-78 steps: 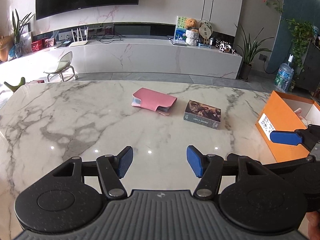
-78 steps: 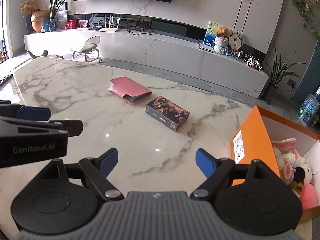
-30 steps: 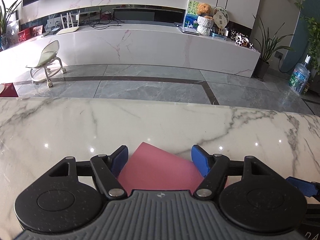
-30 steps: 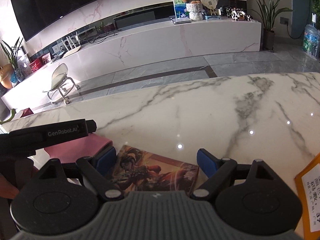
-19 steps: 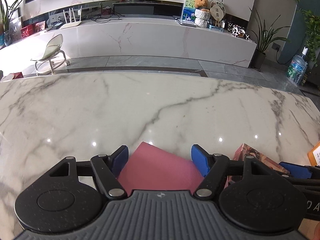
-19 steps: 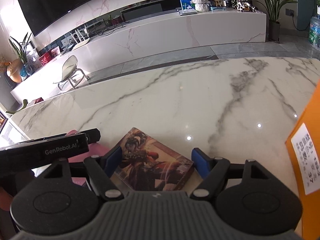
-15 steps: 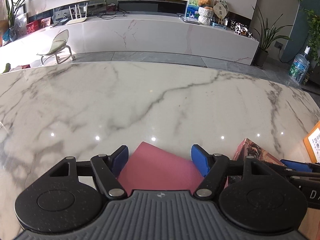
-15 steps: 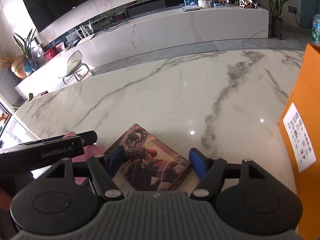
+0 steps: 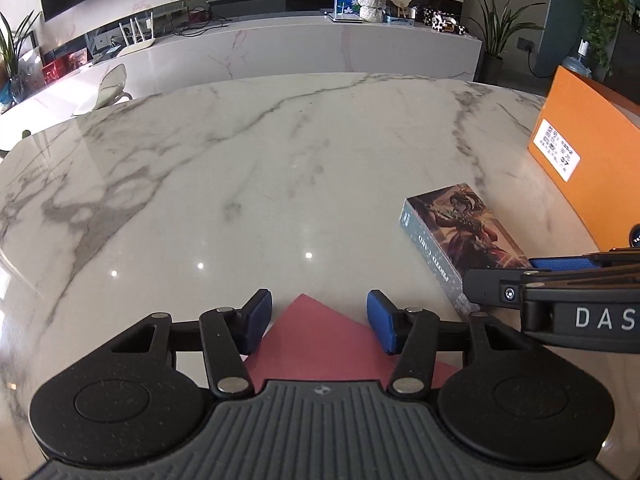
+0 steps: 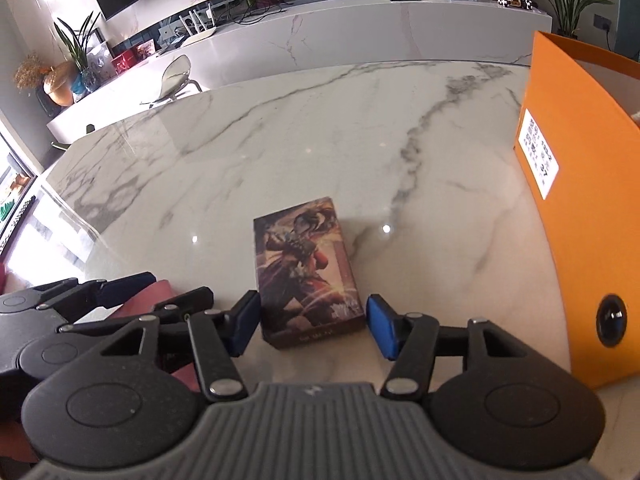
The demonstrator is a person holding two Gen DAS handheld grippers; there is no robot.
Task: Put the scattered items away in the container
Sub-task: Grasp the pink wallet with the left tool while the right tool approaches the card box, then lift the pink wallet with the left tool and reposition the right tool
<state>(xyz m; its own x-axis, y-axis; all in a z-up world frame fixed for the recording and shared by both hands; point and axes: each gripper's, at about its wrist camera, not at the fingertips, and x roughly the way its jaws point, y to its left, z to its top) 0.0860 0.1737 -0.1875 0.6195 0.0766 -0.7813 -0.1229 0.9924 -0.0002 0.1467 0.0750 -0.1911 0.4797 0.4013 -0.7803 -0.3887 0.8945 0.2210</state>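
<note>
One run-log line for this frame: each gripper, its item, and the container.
left gripper: jaws closing on pink wallet | right gripper: jaws closing on picture box | orange box: right of both

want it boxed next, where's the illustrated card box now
In the right wrist view, the illustrated card box lies on the marble table, between the right tool's pads, left of the orange container.
</note>
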